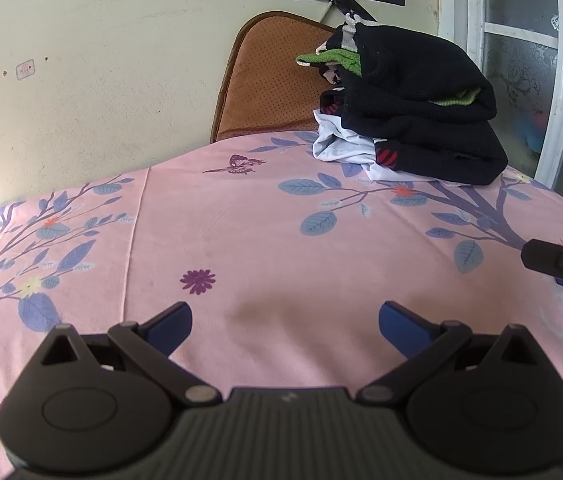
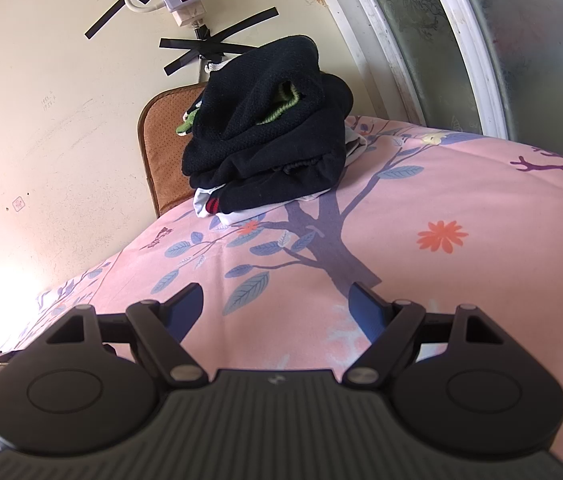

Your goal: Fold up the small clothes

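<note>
Both grippers, left gripper [image 1: 284, 322] and right gripper [image 2: 277, 306], are hovering spread and empty over the bed sheet [image 1: 265, 240]. The clothes pile [image 2: 269, 140] is sitting well ahead of my fingers. I'm judging: reach in low, pinching only the top black garment.

A pink bedsheet [image 1: 265, 240] is printed with blue-grey leaves, purple branches, and orange and purple flowers. The stack of clothes [image 1: 413, 112] is mostly black, with bright green, white and red-striped pieces showing. A brown dotted cushion [image 1: 269, 80] leans on a cream wall [image 1: 101, 60]. Both black tools have blue fingertips [image 2: 185, 312].
</note>
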Demonstrator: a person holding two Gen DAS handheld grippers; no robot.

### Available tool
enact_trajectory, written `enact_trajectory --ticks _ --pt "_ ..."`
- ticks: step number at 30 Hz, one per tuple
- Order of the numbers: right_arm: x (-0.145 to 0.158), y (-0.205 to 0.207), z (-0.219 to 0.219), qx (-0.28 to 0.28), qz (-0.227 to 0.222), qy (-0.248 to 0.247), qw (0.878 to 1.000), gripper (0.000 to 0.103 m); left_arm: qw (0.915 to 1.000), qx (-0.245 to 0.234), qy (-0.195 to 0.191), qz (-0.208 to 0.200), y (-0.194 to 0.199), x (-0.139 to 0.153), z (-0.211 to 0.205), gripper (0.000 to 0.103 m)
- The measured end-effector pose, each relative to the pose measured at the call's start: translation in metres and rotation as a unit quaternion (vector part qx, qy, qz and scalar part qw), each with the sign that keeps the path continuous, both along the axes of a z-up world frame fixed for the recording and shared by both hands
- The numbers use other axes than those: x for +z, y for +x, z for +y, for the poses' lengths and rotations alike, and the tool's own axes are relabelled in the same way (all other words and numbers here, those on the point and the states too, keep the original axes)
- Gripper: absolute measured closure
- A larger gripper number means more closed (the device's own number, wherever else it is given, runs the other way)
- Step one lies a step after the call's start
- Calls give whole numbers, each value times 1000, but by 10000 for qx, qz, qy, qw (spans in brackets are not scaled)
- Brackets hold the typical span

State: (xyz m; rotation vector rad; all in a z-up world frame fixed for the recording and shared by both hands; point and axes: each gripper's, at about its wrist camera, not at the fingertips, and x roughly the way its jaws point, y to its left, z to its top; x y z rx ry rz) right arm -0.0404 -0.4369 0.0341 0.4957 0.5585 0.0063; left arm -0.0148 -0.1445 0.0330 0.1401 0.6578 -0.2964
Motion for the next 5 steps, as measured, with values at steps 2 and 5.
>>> enact_trajectory --ticks 2,5 --pt "0 0 0 0 0 -2 10000 21 9999 -60 -132 -9 -1 1 3 0" --pt "1 1 0 13 5 -6 10000 21 9999 -28 -169 4 1 1 3 0"
